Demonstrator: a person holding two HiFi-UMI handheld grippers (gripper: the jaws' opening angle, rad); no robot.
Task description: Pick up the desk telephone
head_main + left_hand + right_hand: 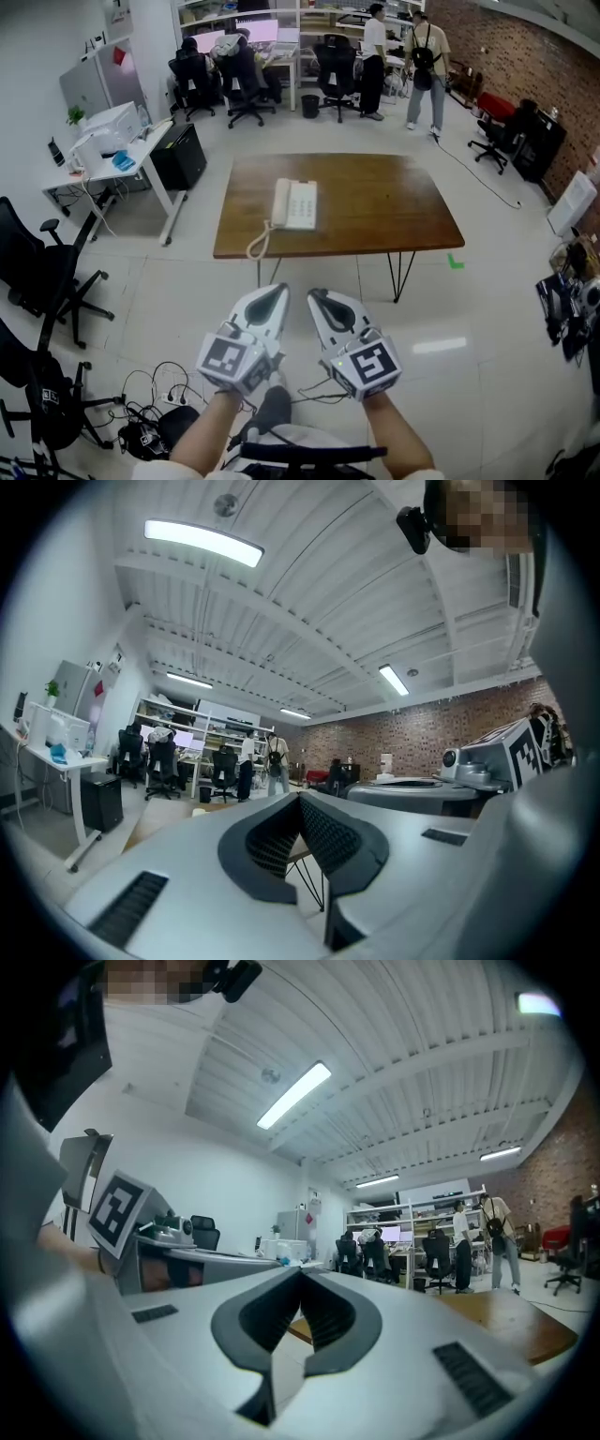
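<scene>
Telephone [295, 203] white, flat on table [375, 211]; coiled cord [257, 246] overhanging.

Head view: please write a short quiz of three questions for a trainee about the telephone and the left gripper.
1. True or false: the desk telephone lies on the wooden table.
2. Choose one: the left gripper is A) open, B) shut and empty, C) shut on the telephone.
3. Fill in: in the head view, the handset lies on the telephone's ___ side.
Key: 1 true; 2 B; 3 left.
</scene>
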